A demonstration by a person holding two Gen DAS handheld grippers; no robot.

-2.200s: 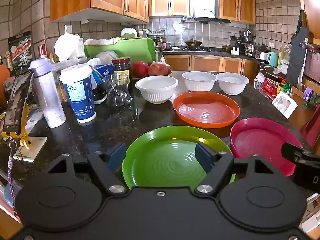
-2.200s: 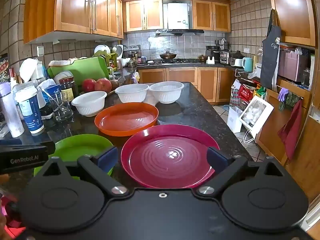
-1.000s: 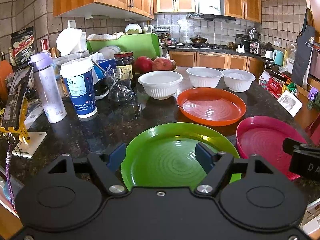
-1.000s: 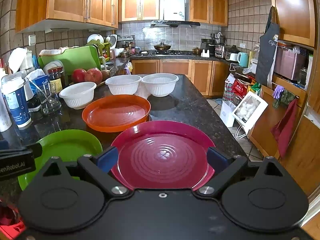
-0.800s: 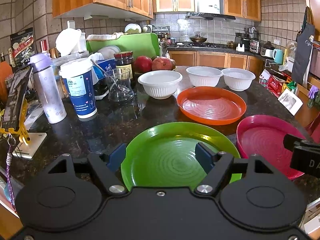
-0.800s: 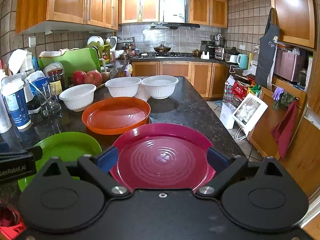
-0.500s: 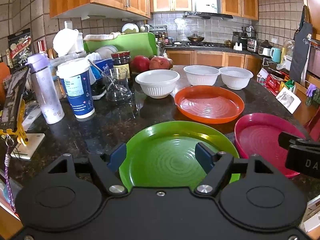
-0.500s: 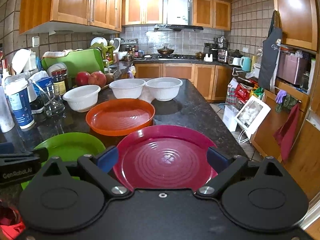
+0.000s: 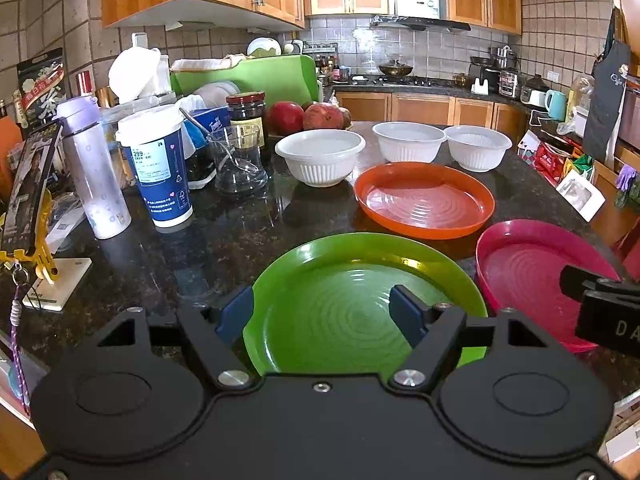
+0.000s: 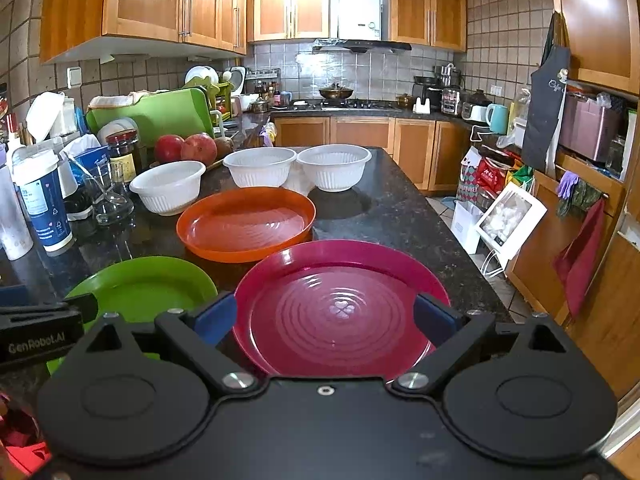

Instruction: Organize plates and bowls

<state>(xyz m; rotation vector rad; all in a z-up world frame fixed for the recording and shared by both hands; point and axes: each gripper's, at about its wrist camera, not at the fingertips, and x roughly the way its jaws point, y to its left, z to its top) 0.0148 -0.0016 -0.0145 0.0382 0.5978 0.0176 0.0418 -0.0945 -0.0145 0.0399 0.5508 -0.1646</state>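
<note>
Change since earlier frames: slight camera drift only; all dishes unmoved, so sorting not begun. Left gripper (image 9: pixel 322 312): fingers wide apart, empty, over green plate (image 9: pixel 340 280). Right gripper (image 10: pixel 326 320): likewise spread, empty, over pink plate (image 10: pixel 340 308). Orange plate (image 9: pixel 424 200) beyond, three white bowls (image 9: pixel 320 158) behind. Right view alone shows the floor beside the counter (image 10: pixel 400 220); left view alone, the phone stand (image 9: pixel 28 200).

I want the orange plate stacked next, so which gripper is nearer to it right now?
Hard to call; roughly equal. The left gripper hovers open over the green plate, the right gripper open over the pink plate; the orange plate lies beyond both, between them.
</note>
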